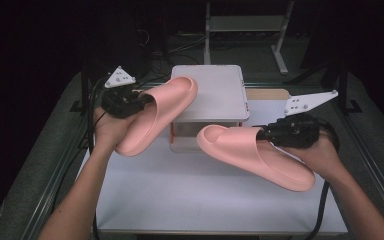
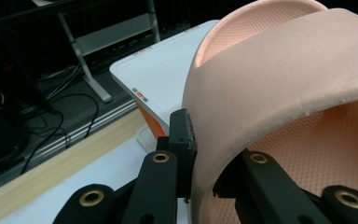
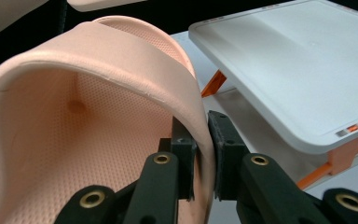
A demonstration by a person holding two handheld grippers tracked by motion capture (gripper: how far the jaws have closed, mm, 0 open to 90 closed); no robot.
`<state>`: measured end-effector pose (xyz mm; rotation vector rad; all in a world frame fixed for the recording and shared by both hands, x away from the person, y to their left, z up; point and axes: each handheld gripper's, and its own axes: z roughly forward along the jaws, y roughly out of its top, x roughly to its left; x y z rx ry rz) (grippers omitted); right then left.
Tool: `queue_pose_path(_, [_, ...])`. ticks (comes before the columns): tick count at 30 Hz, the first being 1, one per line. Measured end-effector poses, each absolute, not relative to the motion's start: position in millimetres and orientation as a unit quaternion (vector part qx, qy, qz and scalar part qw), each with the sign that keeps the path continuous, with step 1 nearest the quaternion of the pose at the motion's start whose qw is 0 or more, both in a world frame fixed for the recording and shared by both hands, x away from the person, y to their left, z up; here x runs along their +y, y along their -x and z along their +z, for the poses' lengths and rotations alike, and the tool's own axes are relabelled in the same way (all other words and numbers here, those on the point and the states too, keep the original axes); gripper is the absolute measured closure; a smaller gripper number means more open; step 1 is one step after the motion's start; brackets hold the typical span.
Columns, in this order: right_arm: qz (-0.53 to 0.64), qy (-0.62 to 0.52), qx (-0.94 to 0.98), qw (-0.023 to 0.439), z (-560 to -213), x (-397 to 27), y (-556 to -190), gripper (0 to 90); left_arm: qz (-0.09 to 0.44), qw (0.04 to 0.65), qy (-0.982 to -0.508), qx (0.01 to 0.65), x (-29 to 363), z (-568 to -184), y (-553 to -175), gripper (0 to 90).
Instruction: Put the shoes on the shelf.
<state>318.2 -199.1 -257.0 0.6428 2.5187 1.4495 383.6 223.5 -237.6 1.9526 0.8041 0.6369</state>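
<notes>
I'm gripping one pink slipper (image 1: 156, 116) by its strap w/ my left claw (image 1: 139, 103), holding it off the desk (image 1: 190, 195), toe over the white box (image 1: 215, 95). My right claw (image 1: 264, 134) is pinching the other slipper's (image 1: 255, 156) strap, just right of the box.

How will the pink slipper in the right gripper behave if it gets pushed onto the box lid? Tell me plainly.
The right slipper is probably light: the right gripper carries it by a pinch on the strap edge alone. It looks like soft foam, so the strap may flex. Its matte, dotted surface suggests it would drag rather than slide on the white lid.
</notes>
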Motion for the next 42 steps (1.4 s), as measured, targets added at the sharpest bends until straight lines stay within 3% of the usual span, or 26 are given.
queue_pose_path(22, [0.474,-0.225,0.849,0.070,-238,-194,-376,80.8,0.265,0.427,-0.796,0.337,200,-218,-438,80.7])
queue_pose_path(42, [0.456,-0.237,0.854,0.079,-229,-175,-432,80.7,0.274,0.397,-0.781,0.396,194,-224,-482,80.6])
